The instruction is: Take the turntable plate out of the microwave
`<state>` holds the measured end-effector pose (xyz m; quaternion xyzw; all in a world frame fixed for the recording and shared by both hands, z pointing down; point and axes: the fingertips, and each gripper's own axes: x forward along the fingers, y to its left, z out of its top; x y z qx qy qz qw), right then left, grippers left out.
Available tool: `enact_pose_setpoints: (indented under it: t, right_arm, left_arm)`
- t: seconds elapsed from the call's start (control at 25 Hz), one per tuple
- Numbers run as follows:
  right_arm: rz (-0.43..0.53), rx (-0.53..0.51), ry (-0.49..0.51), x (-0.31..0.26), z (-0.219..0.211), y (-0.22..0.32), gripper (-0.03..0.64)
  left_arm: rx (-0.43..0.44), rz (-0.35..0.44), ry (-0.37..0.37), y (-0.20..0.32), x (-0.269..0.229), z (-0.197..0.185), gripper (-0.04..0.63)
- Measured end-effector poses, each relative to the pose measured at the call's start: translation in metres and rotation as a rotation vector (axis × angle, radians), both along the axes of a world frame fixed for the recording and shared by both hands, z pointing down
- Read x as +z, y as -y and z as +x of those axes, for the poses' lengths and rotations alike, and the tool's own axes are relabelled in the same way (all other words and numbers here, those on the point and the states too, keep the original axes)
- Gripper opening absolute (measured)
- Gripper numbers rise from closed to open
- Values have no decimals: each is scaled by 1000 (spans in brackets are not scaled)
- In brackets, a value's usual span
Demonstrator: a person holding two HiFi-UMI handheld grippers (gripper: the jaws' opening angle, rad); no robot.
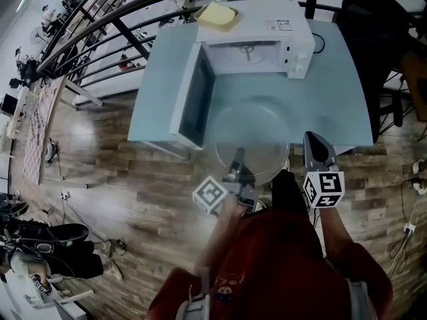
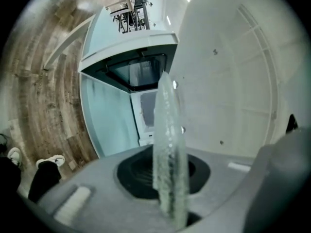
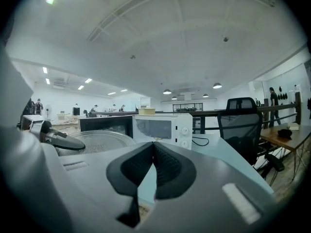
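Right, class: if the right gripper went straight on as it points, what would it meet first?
Probably the microwave: its front sits dead ahead of the shut right gripper, across the table. Depth is unclear, so the table might come first.

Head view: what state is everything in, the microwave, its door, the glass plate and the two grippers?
microwave: cavity without its plate
door: swung wide open
turntable plate: out of the microwave, held by its near rim
left gripper: shut on the turntable plate's rim
right gripper: shut, holding nothing
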<state>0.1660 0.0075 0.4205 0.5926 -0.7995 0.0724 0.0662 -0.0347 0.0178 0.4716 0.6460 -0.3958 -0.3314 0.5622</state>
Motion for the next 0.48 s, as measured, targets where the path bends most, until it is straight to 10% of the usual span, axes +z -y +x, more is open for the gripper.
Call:
enact_pose_setpoints:
  t: [0.48]
  right_arm:
    - [68,-24,7,-30,-2,-7,0]
  left_arm:
    - [-89,101,-42,-15,-57,-7,23]
